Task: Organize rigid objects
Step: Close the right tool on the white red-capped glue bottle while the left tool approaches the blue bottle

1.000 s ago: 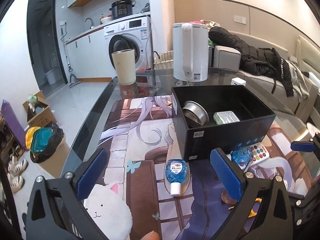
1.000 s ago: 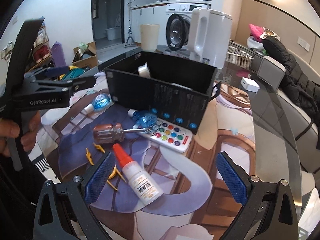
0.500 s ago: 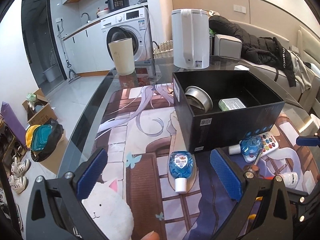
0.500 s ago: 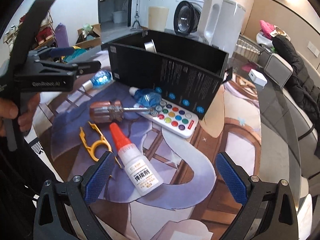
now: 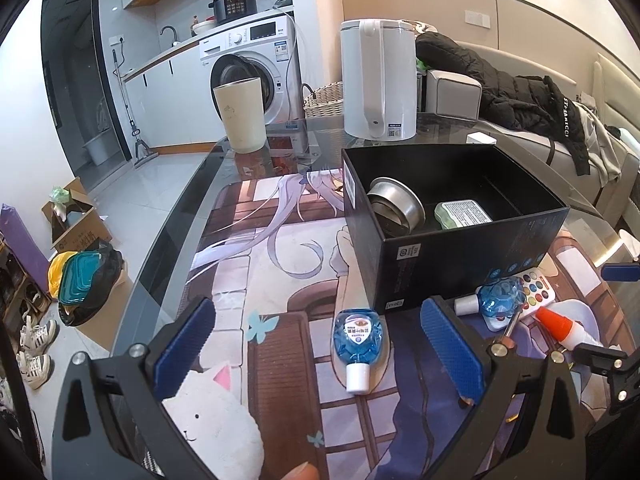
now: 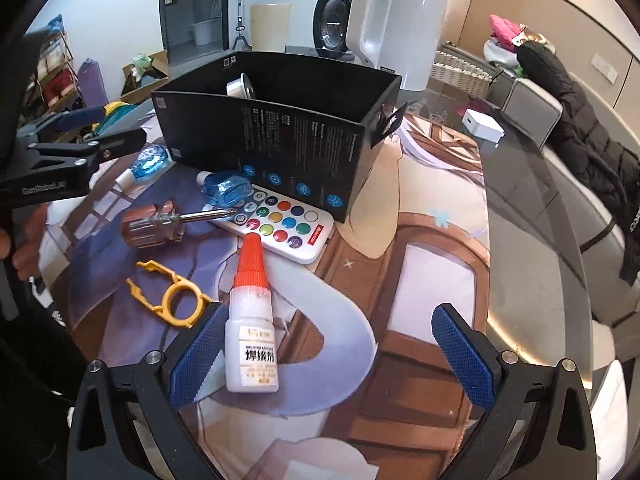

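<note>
**Both grippers wide open over a cluttered mat**

Left gripper (image 5: 318, 346), low in the left wrist view: jaws spread wide, empty, hovering over the printed mat (image 5: 256, 248) on the glass counter (image 5: 168, 236). Between them, slightly right of centre, a small blue bottle (image 5: 357, 340) lying flat, white cap toward the camera, touching neither pad. Above and right of it, an open black box (image 5: 460, 256), holding a steel bowl (image 5: 396, 204) tipped on its side and a green tin (image 5: 462, 213) beside it.

Right gripper (image 6: 328, 354), at the bottom of the right wrist view: jaws likewise well apart, gripping nothing. Glue bottle (image 6: 251, 336) with an orange cap lying just inside the left pad, cap pointing up the frame toward the box; whether pad and bottle touch cannot be told. Left of the glue, a yellow plastic clip (image 6: 172, 294). Higher, left of centre, a brown-handled screwdriver (image 6: 154, 226), its tip resting on a white remote (image 6: 286, 226) with coloured buttons. On the remote's upper left end, against the box wall, a second blue bottle (image 6: 226, 192). First blue bottle visible again at mid left, partly hidden by the left gripper.

Toward the top of both frames: a white kettle (image 5: 378, 80) and a cream cup (image 5: 240, 116) on the counter beyond the box.
</note>
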The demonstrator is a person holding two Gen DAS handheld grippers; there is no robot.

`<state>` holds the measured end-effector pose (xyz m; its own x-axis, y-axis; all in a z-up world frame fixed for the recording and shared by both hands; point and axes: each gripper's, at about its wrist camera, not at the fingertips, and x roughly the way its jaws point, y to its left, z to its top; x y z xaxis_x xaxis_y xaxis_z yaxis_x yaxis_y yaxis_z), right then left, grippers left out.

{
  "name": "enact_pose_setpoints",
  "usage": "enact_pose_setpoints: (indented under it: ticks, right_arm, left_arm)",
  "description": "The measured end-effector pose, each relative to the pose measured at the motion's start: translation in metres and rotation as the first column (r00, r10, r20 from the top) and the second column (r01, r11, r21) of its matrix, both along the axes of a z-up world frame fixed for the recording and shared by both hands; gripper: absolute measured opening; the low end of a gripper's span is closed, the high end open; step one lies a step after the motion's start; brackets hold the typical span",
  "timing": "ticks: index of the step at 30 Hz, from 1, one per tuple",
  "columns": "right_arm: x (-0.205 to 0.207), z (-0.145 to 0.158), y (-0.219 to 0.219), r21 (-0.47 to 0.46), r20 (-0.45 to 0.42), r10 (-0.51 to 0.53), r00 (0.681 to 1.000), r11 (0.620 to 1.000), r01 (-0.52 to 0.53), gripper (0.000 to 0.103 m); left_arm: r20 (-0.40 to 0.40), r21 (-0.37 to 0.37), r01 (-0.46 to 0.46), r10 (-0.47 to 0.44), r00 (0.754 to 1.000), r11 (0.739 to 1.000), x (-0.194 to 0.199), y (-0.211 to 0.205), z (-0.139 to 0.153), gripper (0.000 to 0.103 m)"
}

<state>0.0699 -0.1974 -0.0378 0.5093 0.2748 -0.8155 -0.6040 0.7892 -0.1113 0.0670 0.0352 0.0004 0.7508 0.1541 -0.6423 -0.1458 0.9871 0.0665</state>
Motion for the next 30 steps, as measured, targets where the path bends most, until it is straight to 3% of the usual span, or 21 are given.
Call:
enact_pose_setpoints:
  ticks: [5, 15, 21, 30]
  right_arm:
    - [-0.001, -0.003, -0.013, -0.013, -0.025, -0.001, 1.000, 1.000, 0.001, 0.102]
    - [0.019, -0.005, -0.027, -0.001, -0.009, -0.178, 0.984, 0.984, 0.178, 0.102]
    - [0.014, 0.003, -0.015, 0.134, -0.064, -0.105, 0.992, 0.985, 0.112, 0.102]
    - [0.024, -0.010, 0.013, 0.145, -0.116, -0.082, 0.990, 0.984, 0.099, 0.102]
  left_arm:
    - [0.000, 0.001, 0.001, -0.001, 1.000, 1.000, 0.000, 0.000, 0.000, 0.103]
    - [-0.001, -0.003, -0.001, 0.001, 1.000, 1.000, 0.000, 0.001, 0.000, 0.103]
    - [-0.006, -0.013, 0.003, -0.004, 1.000, 1.000, -0.001, 0.002, -0.001, 0.103]
    - [-0.039, -0.022, 0.005, -0.006, 0.999, 1.000, -0.001, 0.010, -0.008, 0.103]
